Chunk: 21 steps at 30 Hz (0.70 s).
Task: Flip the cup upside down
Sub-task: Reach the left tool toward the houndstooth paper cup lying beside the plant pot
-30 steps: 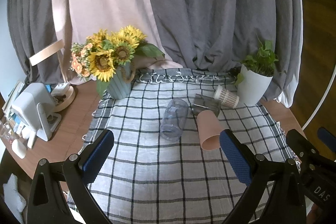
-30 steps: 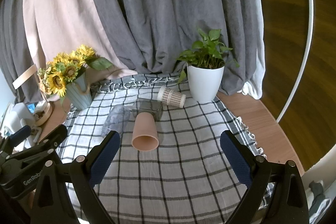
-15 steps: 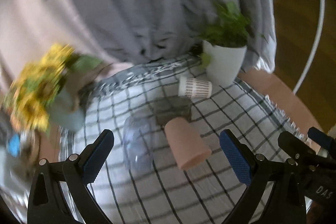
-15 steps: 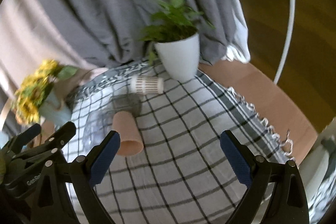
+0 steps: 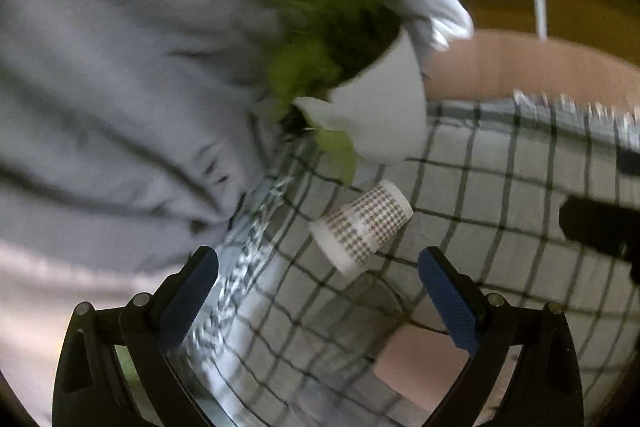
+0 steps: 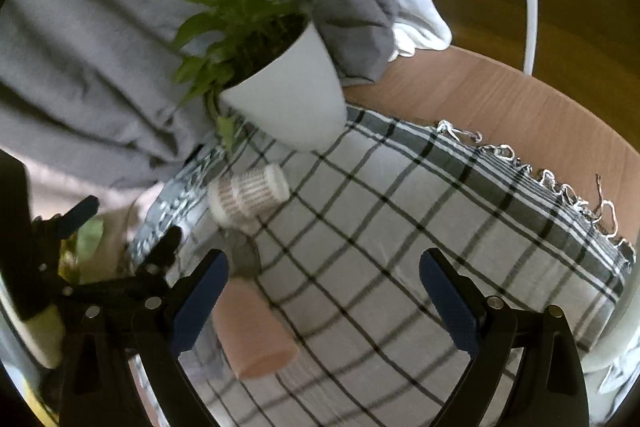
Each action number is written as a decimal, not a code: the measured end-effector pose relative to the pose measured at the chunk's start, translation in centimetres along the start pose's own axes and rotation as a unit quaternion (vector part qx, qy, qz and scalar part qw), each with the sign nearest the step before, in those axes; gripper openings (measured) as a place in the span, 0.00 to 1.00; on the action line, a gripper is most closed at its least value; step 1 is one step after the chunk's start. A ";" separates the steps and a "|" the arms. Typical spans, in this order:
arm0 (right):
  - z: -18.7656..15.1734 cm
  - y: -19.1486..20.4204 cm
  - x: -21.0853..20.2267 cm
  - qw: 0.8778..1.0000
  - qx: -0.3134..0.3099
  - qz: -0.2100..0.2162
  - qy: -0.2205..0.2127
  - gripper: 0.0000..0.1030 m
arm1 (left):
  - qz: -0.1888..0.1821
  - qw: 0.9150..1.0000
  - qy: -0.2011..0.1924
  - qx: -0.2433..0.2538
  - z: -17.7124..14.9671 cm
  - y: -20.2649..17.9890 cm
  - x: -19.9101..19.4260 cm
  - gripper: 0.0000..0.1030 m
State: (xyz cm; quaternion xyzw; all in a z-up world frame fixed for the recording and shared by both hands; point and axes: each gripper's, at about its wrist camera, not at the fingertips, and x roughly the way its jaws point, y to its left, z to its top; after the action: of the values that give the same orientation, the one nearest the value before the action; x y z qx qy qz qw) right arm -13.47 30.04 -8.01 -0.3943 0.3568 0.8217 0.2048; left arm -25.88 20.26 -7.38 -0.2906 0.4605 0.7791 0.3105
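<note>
A checked paper cup (image 5: 362, 225) lies on its side on the plaid cloth (image 5: 520, 195), just ahead of my open, empty left gripper (image 5: 320, 297). It also shows in the right wrist view (image 6: 248, 195). A pink cup (image 6: 254, 335) lies on its side by the left finger of my open, empty right gripper (image 6: 324, 299); it shows low in the left wrist view (image 5: 420, 367). A dark glass (image 6: 242, 255) lies between the two cups. Both views are tilted and blurred.
A white pot with a green plant (image 6: 288, 95) stands at the back of the cloth (image 6: 440, 227), before grey curtains (image 6: 100, 47). Bare wooden table (image 6: 520, 107) lies to the right. The left gripper's body (image 6: 100, 287) shows at the left.
Both grippers have swung right and tilted, moving closer to the cups. The sunflower vase and clear cup have left the left wrist view. The checked cup now sits ahead of the left gripper.
</note>
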 end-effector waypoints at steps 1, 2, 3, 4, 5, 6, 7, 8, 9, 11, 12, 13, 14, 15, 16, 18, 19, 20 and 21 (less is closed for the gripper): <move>0.4 0.1 0.8 1.000 0.009 -0.003 0.003 0.94 | -0.001 1.000 0.000 0.026 0.3 -0.3 0.9 0.99; 0.6 0.2 1.4 1.000 0.014 -0.006 0.007 0.94 | 0.002 0.999 0.000 0.044 0.5 -0.5 1.5 0.99; 0.7 0.3 1.8 1.000 0.018 -0.009 0.011 0.94 | 0.009 0.997 -0.001 0.078 0.8 -1.0 2.6 0.99; 1.0 0.2 2.8 0.999 0.028 -0.014 0.019 0.94 | 0.014 0.995 -0.001 0.099 0.9 -1.3 3.2 0.99; 1.1 0.1 3.3 0.999 0.034 -0.018 0.023 0.94 | 0.017 0.991 0.002 0.132 1.0 -1.9 4.3 0.99; 1.2 0.0 3.8 0.999 0.041 -0.021 0.028 0.94 | 0.016 0.988 0.004 0.152 1.1 -2.2 4.9 0.98; 1.3 -0.2 4.5 0.998 0.048 -0.024 0.035 0.94 | 0.016 0.985 0.006 0.169 1.1 -2.6 5.5 0.98; 1.5 -0.5 5.0 0.997 0.053 -0.028 0.041 0.94 | 0.010 0.982 0.009 0.190 1.2 -3.0 6.3 0.98; 1.5 -0.7 5.4 0.997 0.056 -0.034 0.045 0.94 | 0.005 0.979 0.013 0.204 1.2 -3.3 7.0 0.98; 1.7 -1.4 6.5 0.995 0.069 -0.049 0.060 0.94 | 0.005 0.974 0.014 0.224 1.5 -3.8 8.1 0.98; 1.7 -1.7 6.9 0.994 0.076 -0.051 0.066 0.94 | 0.003 0.973 0.016 0.230 1.6 -3.9 8.6 0.98; 1.8 -2.0 7.6 0.992 0.086 -0.052 0.075 0.94 | -0.002 0.971 0.020 0.236 1.8 -4.1 9.1 0.98; 1.9 -2.3 8.2 0.991 0.094 -0.053 0.083 0.94 | -0.010 0.970 0.025 0.241 2.0 -4.3 9.6 0.98; 2.0 -2.6 8.7 0.990 0.099 -0.055 0.087 0.94 | -0.021 0.969 0.032 0.245 2.1 -4.4 10.2 0.97; 2.1 -2.7 8.9 0.989 0.103 -0.058 0.089 0.94 | -0.028 0.968 0.037 0.247 2.2 -4.5 10.6 0.96; 2.5 -3.2 9.9 0.987 0.110 -0.070 0.097 0.94 | -0.034 0.966 0.044 0.251 2.5 -4.7 11.5 0.93; 2.5 -3.3 10.0 0.986 0.112 -0.071 0.100 0.94 | -0.041 0.966 0.048 0.252 2.6 -4.7 11.9 0.93; 2.8 -3.6 10.5 0.985 0.120 -0.070 0.105 0.94 | -0.052 0.965 0.053 0.253 2.7 -4.8 12.3 0.93; 2.9 -3.9 10.7 0.984 0.126 -0.071 0.107 0.94 | -0.059 0.964 0.060 0.253 2.8 -4.8 12.7 0.92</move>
State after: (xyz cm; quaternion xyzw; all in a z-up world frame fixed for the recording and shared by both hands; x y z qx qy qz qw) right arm -19.05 35.37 -16.89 -0.4755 0.4484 0.7066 0.2712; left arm -30.82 27.35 -18.18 -0.2757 0.6422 0.5986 0.3915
